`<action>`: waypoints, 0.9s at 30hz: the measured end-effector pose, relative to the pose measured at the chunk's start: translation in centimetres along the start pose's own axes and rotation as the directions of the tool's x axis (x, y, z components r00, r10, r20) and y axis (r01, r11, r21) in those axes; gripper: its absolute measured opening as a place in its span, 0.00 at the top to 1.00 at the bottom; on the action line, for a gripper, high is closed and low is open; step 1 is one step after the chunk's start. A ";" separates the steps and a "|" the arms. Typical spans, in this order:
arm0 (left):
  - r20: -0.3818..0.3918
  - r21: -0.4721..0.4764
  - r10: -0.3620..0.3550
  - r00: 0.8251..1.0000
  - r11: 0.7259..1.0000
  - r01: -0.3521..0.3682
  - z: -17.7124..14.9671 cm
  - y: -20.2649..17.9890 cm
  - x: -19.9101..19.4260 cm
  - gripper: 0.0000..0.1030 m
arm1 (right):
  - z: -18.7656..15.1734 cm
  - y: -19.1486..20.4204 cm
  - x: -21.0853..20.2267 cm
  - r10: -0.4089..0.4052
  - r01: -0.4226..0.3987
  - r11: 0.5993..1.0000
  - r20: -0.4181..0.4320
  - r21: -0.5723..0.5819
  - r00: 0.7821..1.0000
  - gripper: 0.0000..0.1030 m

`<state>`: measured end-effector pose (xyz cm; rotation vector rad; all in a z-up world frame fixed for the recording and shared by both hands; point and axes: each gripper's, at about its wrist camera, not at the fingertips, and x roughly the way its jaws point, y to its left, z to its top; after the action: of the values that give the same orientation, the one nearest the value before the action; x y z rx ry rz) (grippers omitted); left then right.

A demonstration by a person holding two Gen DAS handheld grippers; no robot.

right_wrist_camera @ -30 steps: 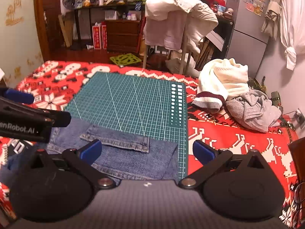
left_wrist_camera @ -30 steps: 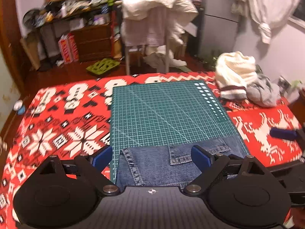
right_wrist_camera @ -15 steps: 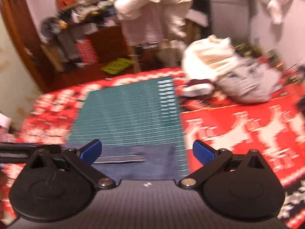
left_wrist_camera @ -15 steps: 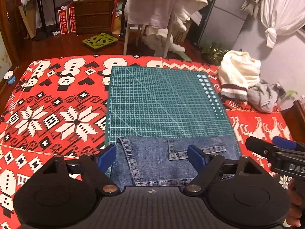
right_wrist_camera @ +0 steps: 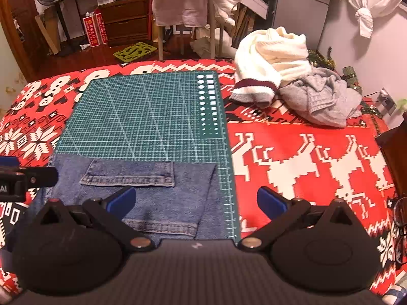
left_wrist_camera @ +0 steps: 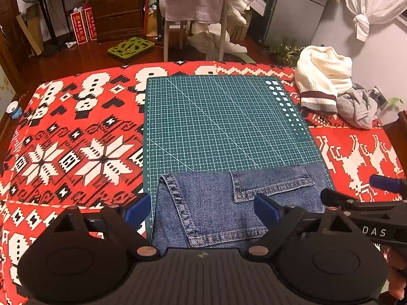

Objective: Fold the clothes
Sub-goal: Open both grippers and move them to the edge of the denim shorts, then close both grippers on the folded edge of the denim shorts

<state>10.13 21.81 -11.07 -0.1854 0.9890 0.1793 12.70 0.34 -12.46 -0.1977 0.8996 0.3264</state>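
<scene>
While the folded jeans (left_wrist_camera: 216, 203) lay flat at the near edge of the cutting mat (left_wrist_camera: 218, 122) | left gripper (left_wrist_camera: 201, 208) and right gripper (right_wrist_camera: 195, 202) hovered spread, empty | likely squaring for another fold.

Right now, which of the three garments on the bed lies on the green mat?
The blue denim piece; it lies flat on the mat's near edge. The cream sweater and grey garment sit crumpled on the red blanket.
</scene>
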 end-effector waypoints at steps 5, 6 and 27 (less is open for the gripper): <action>0.033 -0.022 -0.015 0.999 1.000 0.016 -0.1 0.0 -0.3 0.19 | 0.3 0.6 -1.7 -0.031 0.033 0.999 0.101 -0.012 0.994 0.01; 0.033 -0.044 -0.018 0.999 0.999 0.020 0.0 0.2 -0.2 0.22 | 0.4 0.7 -2.0 -0.025 0.025 1.000 0.118 -0.001 0.993 0.00; -0.088 -0.316 -0.254 0.963 0.924 0.215 2.3 3.4 3.4 0.89 | 4.8 -1.4 2.3 0.260 -0.242 0.936 -0.037 0.256 0.965 0.93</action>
<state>13.01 25.88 -12.90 -0.6024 1.0540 0.0993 18.05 0.93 -11.31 0.1414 1.0289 0.4415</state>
